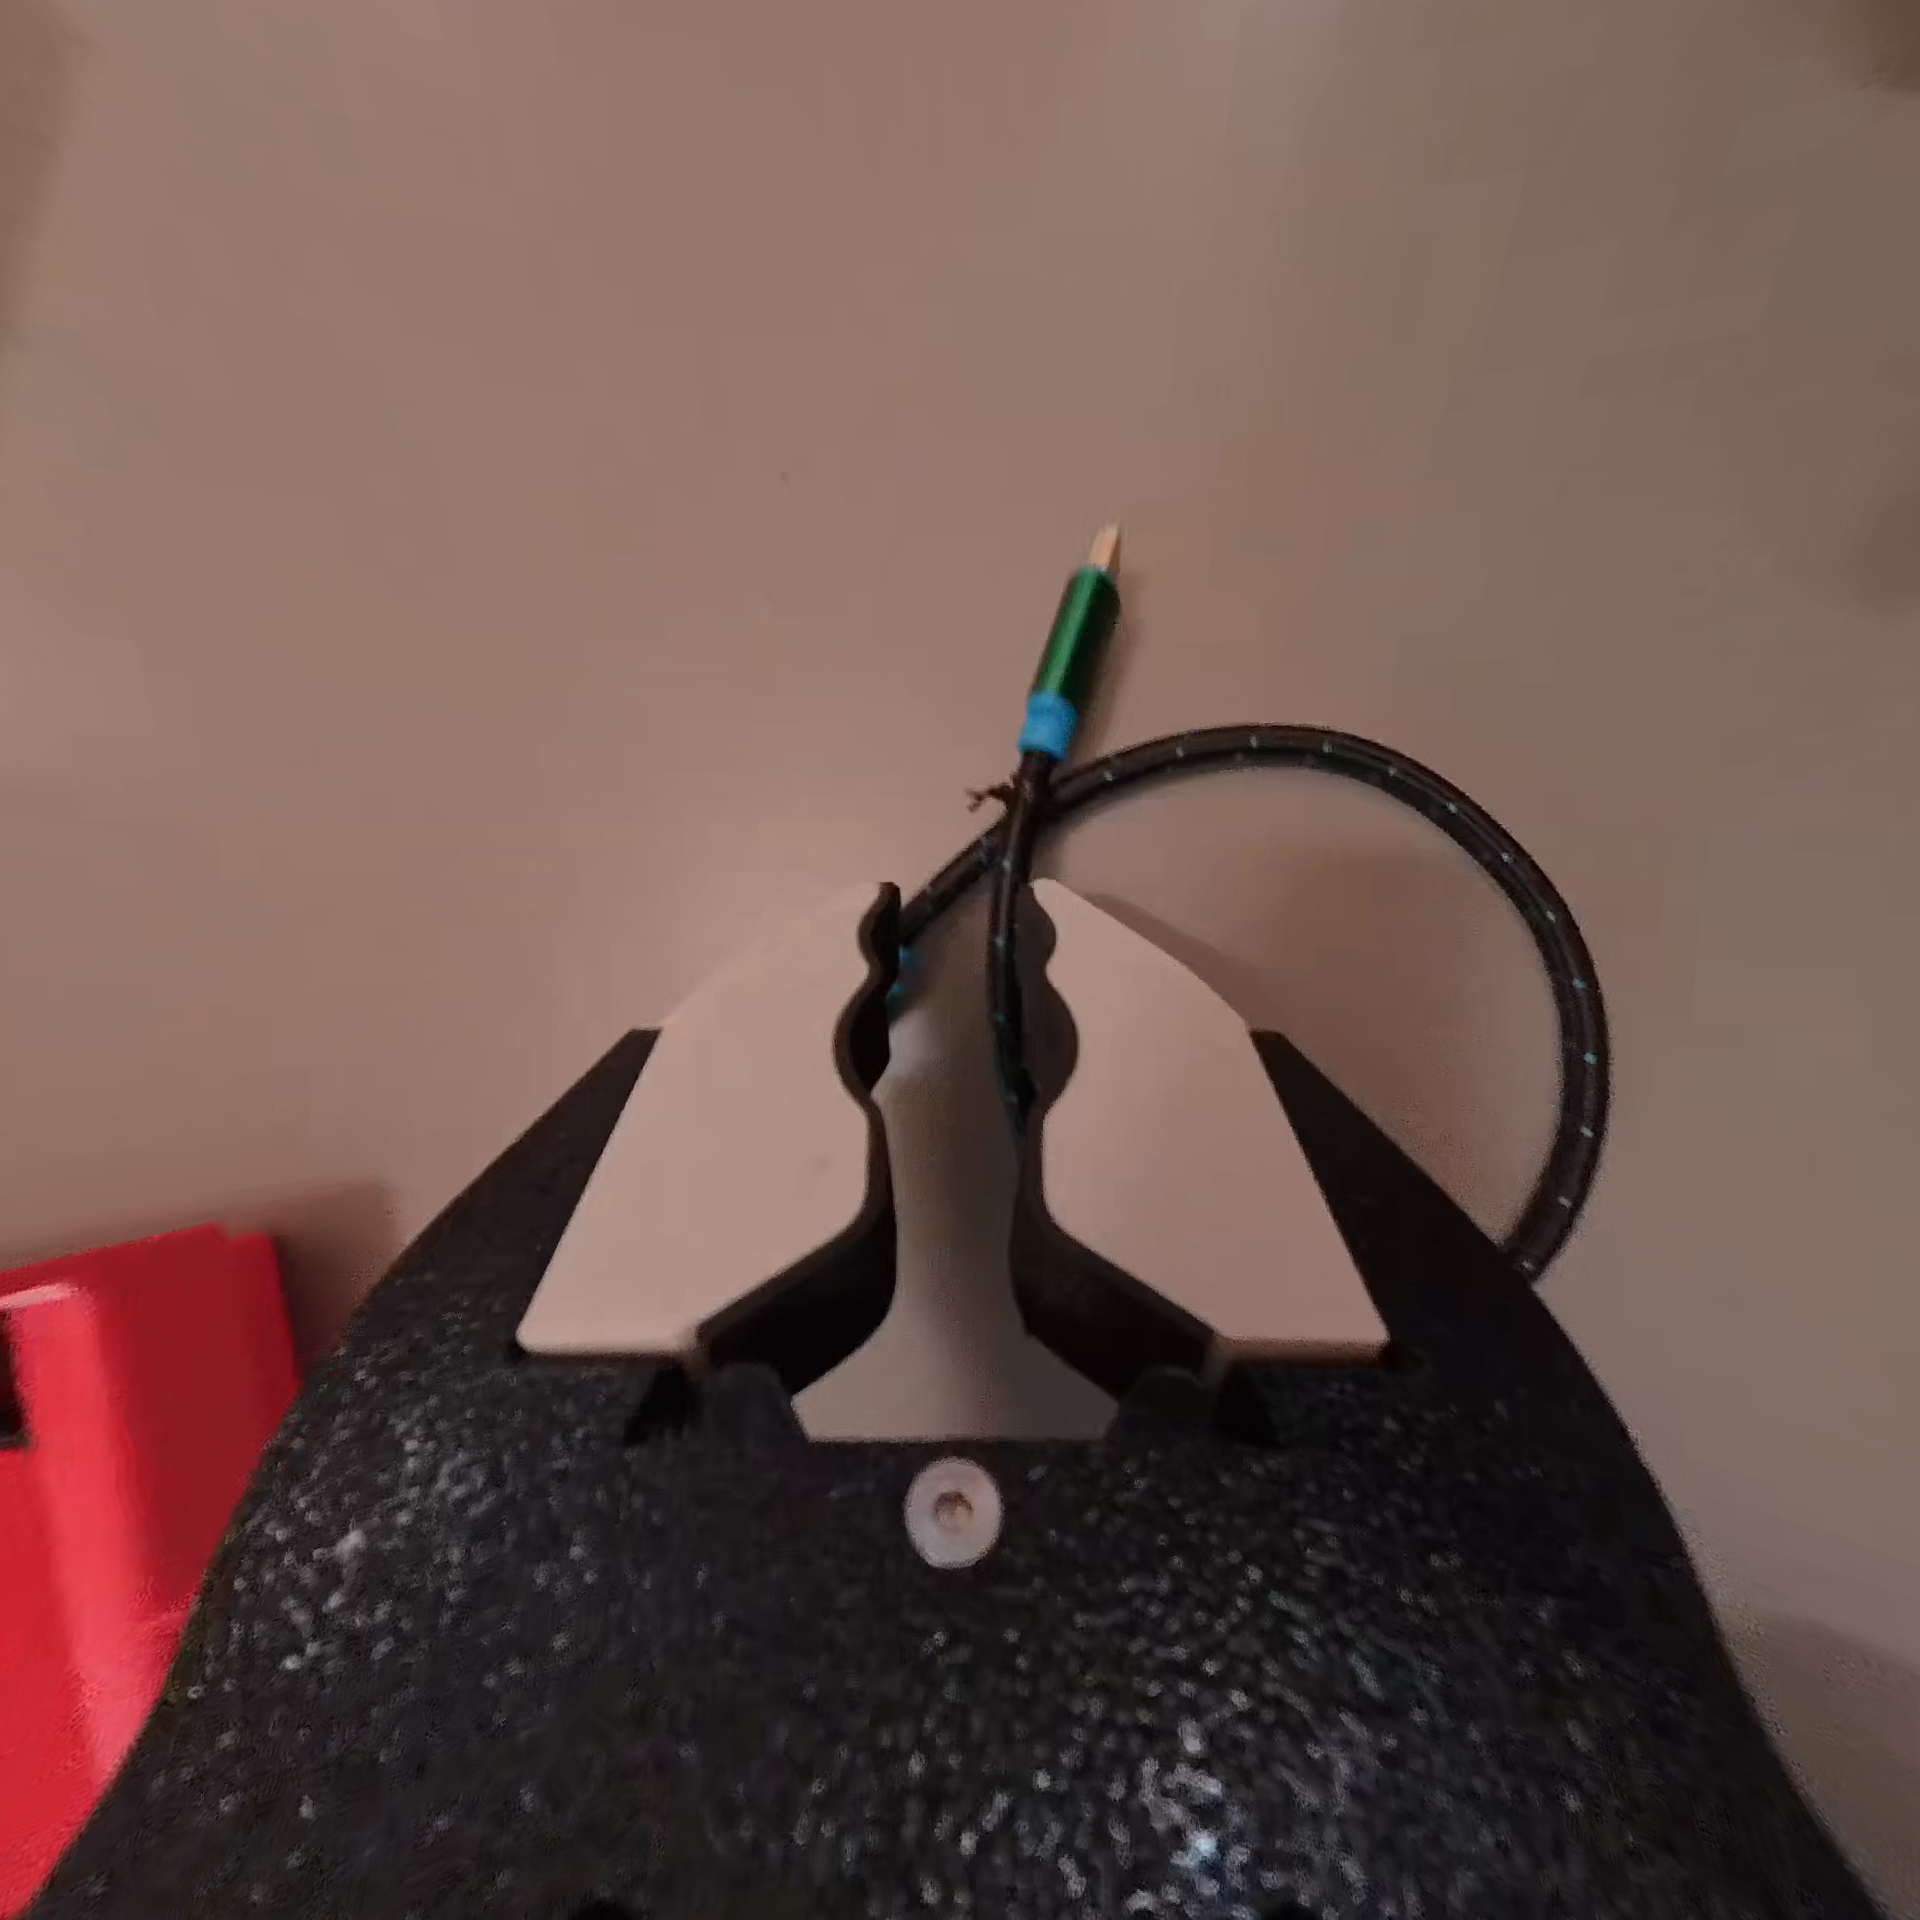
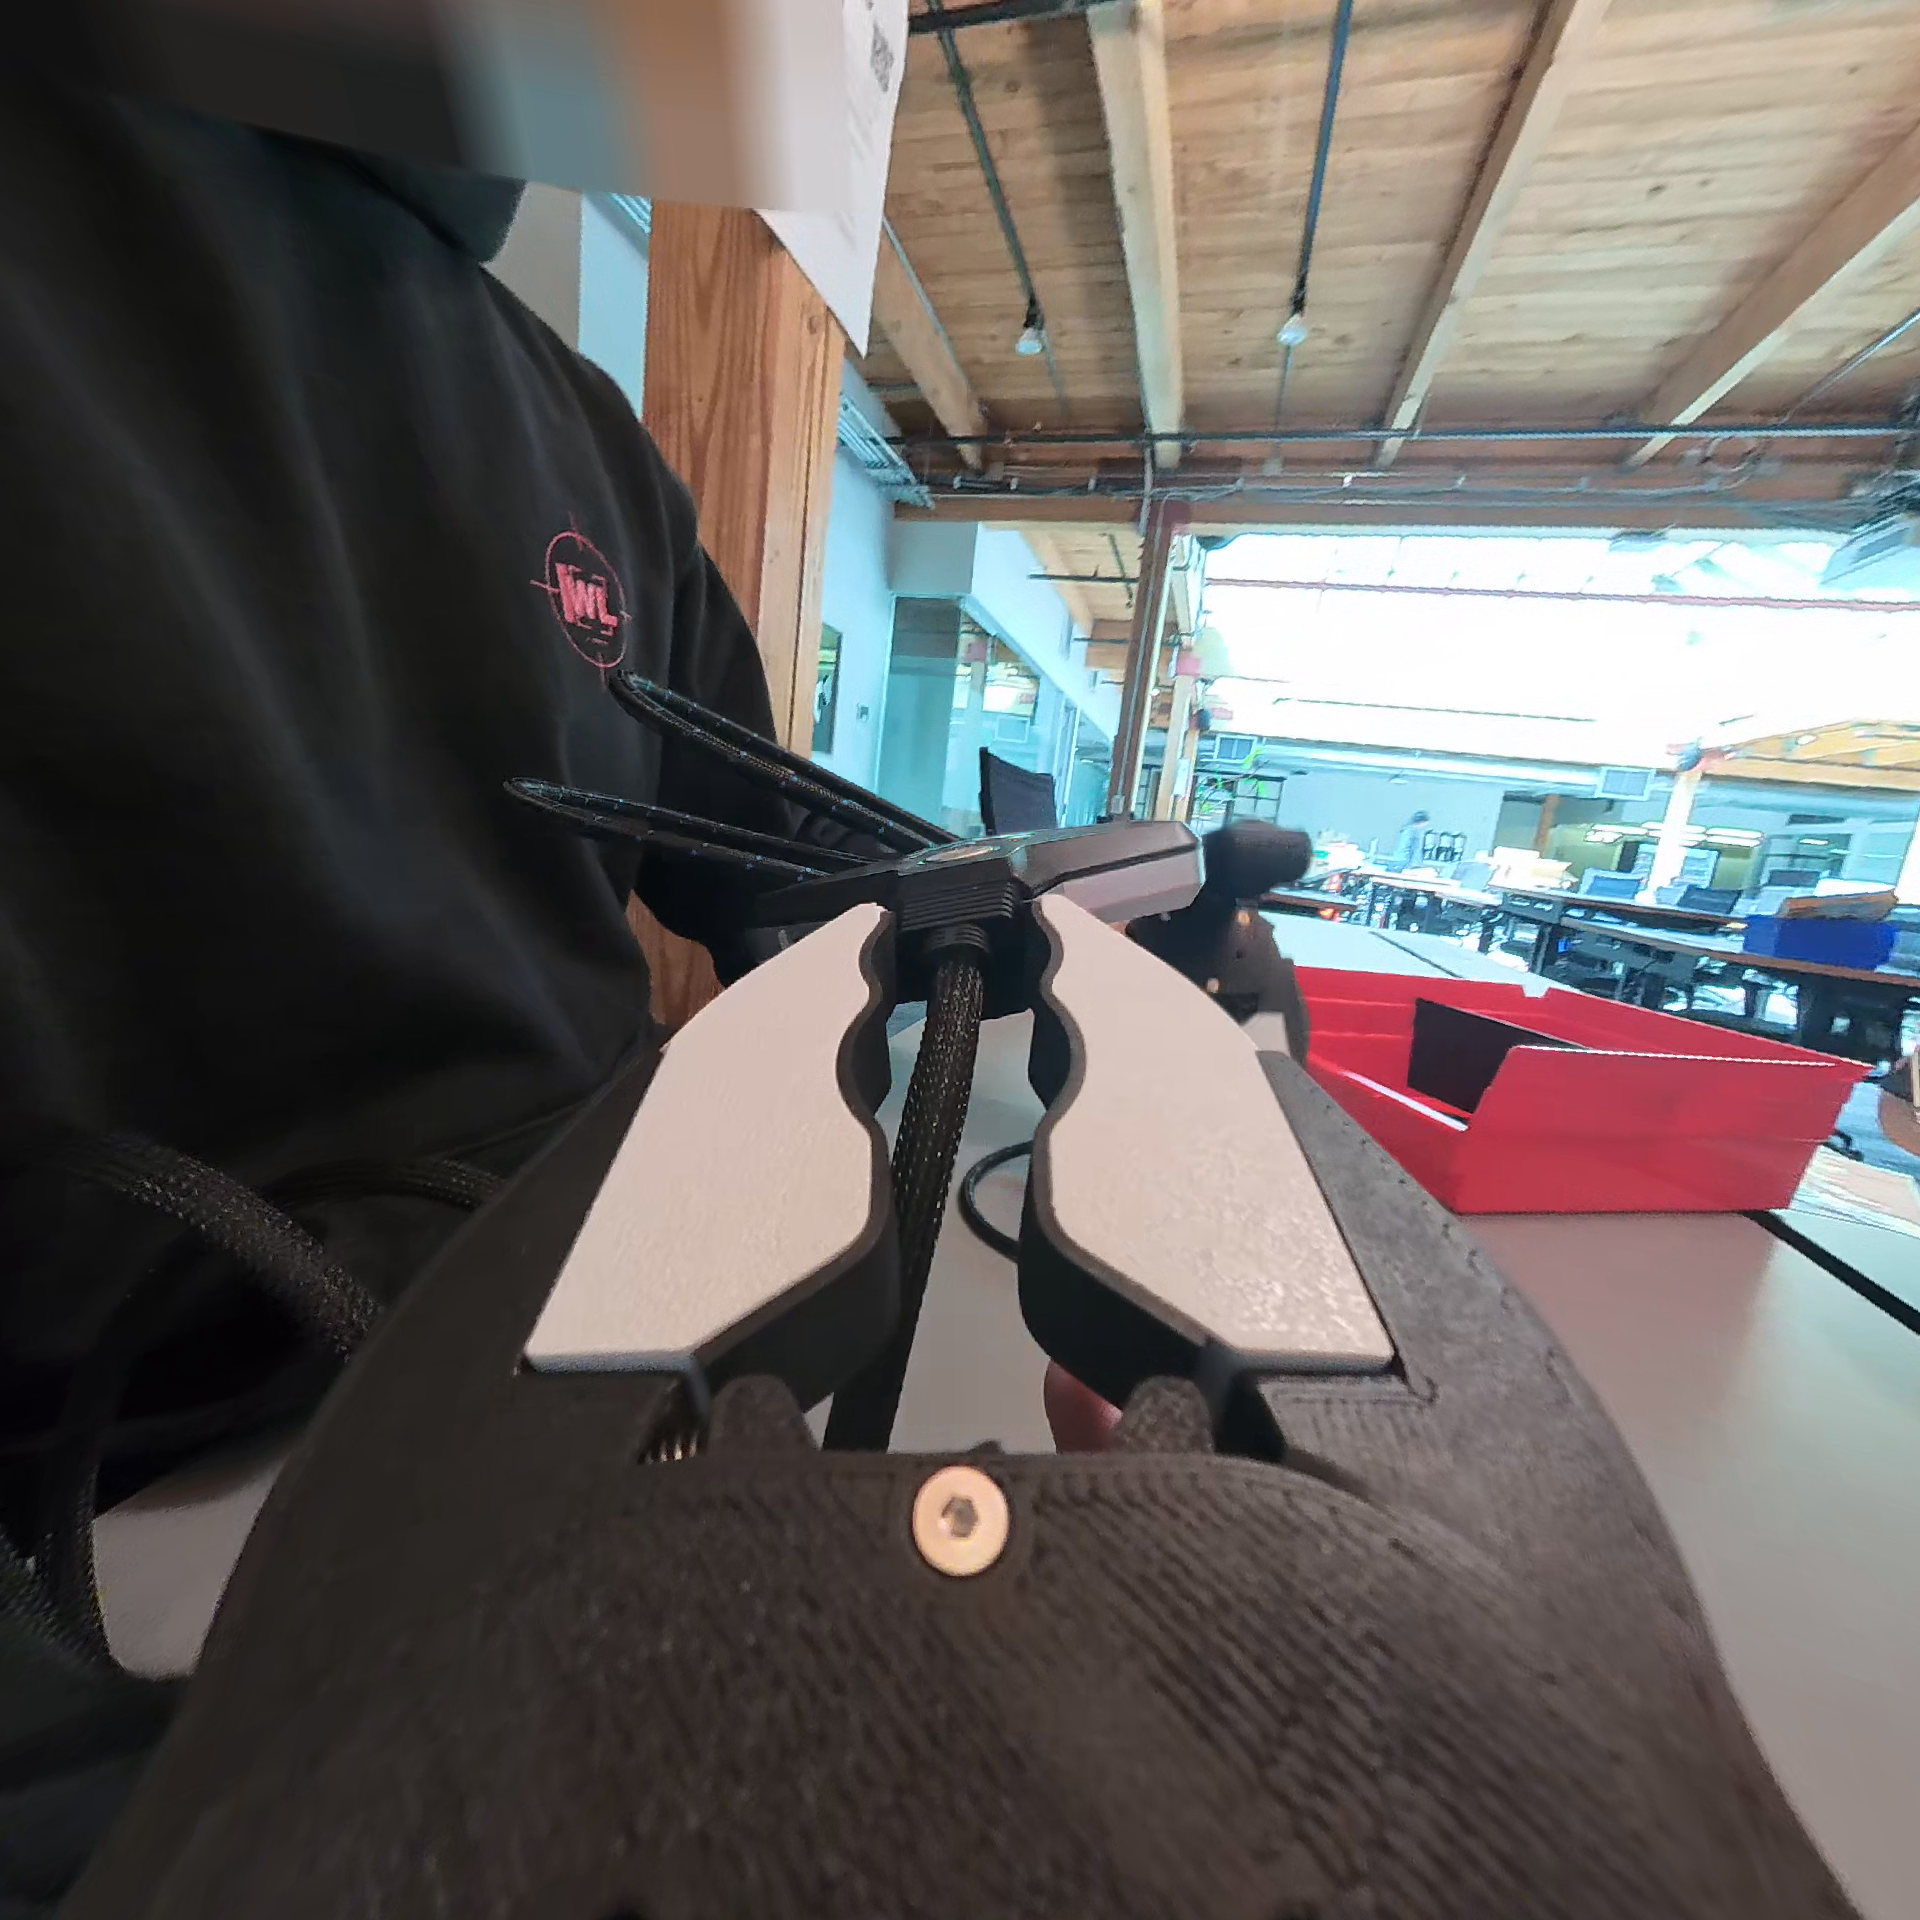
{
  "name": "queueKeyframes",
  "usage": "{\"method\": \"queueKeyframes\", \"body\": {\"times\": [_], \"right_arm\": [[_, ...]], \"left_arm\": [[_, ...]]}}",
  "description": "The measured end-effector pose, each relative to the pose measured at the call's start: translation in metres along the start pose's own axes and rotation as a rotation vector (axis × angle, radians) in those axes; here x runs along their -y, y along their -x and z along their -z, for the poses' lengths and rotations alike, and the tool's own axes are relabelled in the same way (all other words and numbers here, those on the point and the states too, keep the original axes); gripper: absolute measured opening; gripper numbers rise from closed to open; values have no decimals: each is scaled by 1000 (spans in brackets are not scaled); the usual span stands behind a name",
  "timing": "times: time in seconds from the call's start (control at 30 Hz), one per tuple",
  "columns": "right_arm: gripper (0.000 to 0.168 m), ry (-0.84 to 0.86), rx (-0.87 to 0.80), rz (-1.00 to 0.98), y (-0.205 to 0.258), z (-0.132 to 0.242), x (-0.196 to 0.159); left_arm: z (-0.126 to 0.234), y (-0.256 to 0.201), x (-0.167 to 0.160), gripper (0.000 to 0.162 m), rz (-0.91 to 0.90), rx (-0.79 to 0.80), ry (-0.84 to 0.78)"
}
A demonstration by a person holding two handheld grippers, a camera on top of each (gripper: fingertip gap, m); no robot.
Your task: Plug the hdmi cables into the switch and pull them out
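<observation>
Left gripper (image 1: 961, 914): fingers pinched the braided cable (image 1: 1008, 997) well behind its green plug (image 1: 1075, 644), which hung free ahead of the tips; risk: plug swings and misses the port. Right gripper (image 2: 961, 925): fingers clamped the switch (image 2: 1049, 862) by its neck; risk: twisting.

red bin (image 1: 125, 1455): cut by left edge | braided cable (image 1: 1558, 1039): far end hidden behind left claw (image 1: 961, 904)

R tool (image 2: 958, 920) clamps switch (image 2: 1049, 868) at cable (image 2: 930, 1122) end; red bin (image 2: 1621, 1127) beyond on table (image 2: 1662, 1403).
</observation>
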State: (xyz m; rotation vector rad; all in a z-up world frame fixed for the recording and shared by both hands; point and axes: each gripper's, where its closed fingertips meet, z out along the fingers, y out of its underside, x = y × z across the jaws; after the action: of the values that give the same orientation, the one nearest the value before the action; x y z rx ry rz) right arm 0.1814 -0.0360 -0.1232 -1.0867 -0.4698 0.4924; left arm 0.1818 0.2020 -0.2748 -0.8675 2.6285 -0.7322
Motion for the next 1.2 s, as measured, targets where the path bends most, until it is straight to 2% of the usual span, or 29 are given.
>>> {"method": "queueKeyframes", "body": {"times": [0.03,0.13,0.27,0.33,0.47,0.63,0.77,0.9,1.03,1.2], "right_arm": [[23,2,3,0,0,-1,0],[23,4,0,-4,-1,-1,-2],[23,-20,-8,-10,-3,2,0],[23,-49,-3,-14,-2,4,4],[22,-122,6,-23,-2,10,13],[22,-171,10,-32,-2,14,18],[23,-175,5,-36,-3,16,18],[23,-163,4,-36,-4,14,17],[23,-140,0,-31,-4,13,14],[23,-112,19,-38,-2,8,9]], "left_arm": [[3,2,7,21,-28,42,-31],[7,-4,24,24,-161,99,-85],[-11,-6,14,24,-407,176,55],[-22,-5,7,24,-441,174,93],[-30,-3,12,18,-302,151,41],[-29,-8,11,13,-64,24,60],[-13,-27,36,9,31,-136,-41],[6,-38,54,8,73,-261,-131],[29,-57,64,8,69,-467,-263],[51,-75,60,8,108,-722,-332]]}}
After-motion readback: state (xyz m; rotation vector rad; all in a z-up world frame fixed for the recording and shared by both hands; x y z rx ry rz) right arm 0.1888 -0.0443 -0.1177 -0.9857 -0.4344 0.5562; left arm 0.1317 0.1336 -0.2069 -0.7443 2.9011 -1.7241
